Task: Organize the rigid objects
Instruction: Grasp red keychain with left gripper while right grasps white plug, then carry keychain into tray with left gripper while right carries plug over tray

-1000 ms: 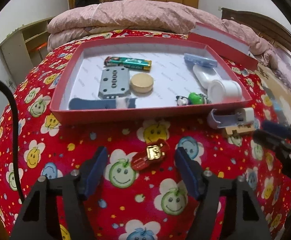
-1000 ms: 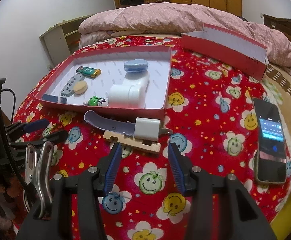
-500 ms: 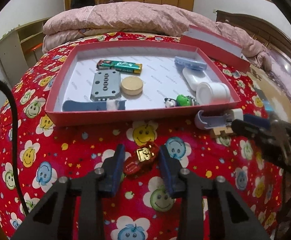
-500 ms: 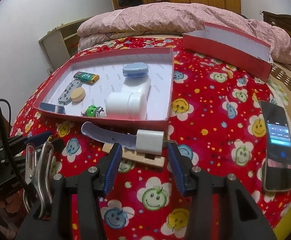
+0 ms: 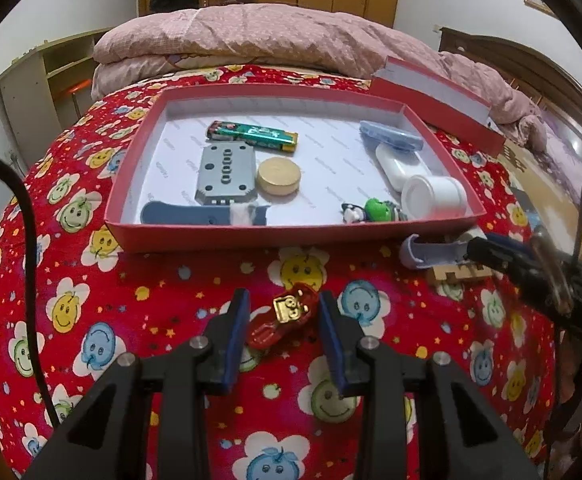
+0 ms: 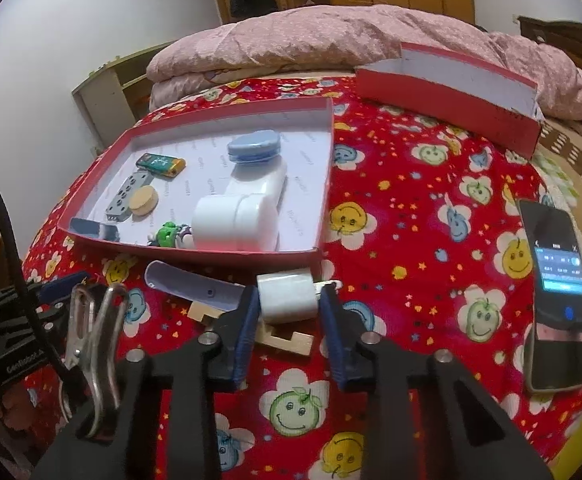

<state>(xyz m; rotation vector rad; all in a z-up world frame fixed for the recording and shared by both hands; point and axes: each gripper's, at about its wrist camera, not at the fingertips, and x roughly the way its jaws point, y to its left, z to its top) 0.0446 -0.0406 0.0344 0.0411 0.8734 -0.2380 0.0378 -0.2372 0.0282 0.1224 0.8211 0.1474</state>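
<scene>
Now both tools are down over the bed (image 5: 195, 292), which is covered with a red spread full of smiley flowers. The left tool (image 5: 284, 314) has its blue pads drawn in on either side of a small red toy car (image 5: 281, 320) with a gold top; the car lies on the spread between them, the pads sitting right against it or very nearly so, and I cannot tell for sure whether they press on it. The right tool (image 6: 289, 312) is closing its jaws around a white charger block (image 6: 287, 294); the left pad looks to be touching the block, while a sliver of space shows on the right side. The block lies on top of a pale wooden puzzle piece (image 6: 287, 338), beside a curved grey-blue plastic piece (image 6: 195, 284), all just in front of the near wall of a shallow red box (image 5: 291, 236).

Inside that box, on its white floor, lie a green foil-wrapped bar (image 5: 253, 135), a grey metal plate with holes (image 5: 225, 176), a round tan disc (image 5: 278, 176), a blue flat piece with a white wrap (image 5: 205, 214), a little green and white figure (image 5: 373, 210), a white cylinder (image 5: 433, 196) on its side, a white case (image 5: 397, 164) and a blue oval case (image 5: 389, 140).

Farther back a red lid (image 6: 447, 92) leans near a pink quilt (image 6: 331, 40). A phone (image 6: 557, 296) with a lit screen lies on the spread well to the right.
</scene>
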